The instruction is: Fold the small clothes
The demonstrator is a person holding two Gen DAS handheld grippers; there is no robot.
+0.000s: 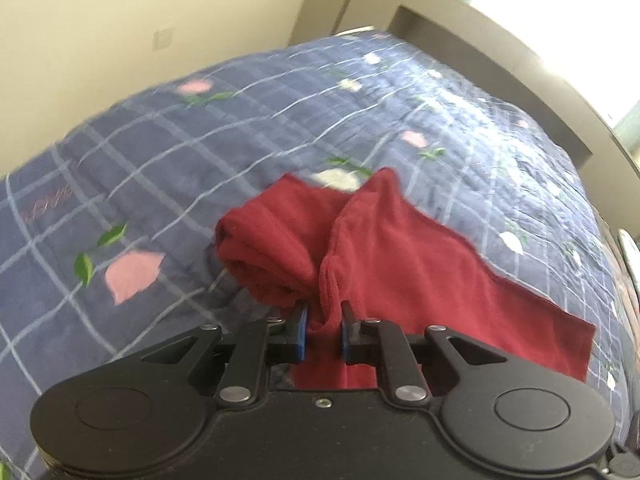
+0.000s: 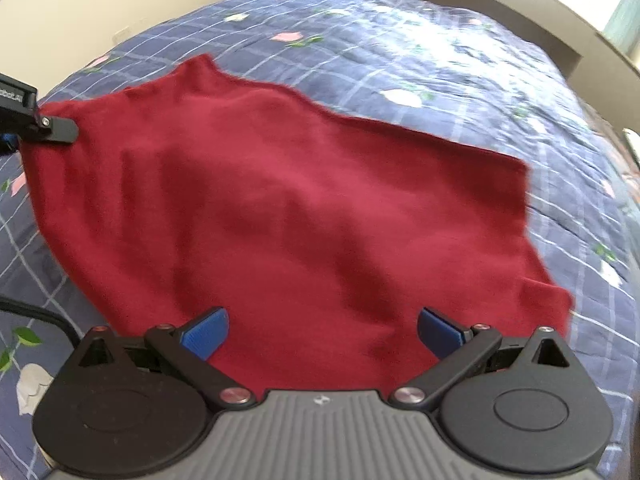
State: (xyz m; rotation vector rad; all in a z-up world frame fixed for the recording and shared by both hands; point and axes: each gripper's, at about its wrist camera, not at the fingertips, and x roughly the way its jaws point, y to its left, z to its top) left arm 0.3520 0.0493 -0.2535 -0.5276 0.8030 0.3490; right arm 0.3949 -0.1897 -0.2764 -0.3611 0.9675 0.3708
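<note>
the left gripper is clamped on a bunched edge of the red cloth, which lies spread on the quilt; the right gripper hangs spread wide over the near edge, gripping nothing. this looks like the fold's start: next, the right should pinch that edge. pink quilt lettering is unreadable.

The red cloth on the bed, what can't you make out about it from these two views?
- Left wrist view: the red cloth near edge hides behind the left hand-held gripper, shut on it.
- Right wrist view: the near edge hides behind the open right hand-held gripper.
- Both views: blur hides seams, so garment type is unclear.
</note>
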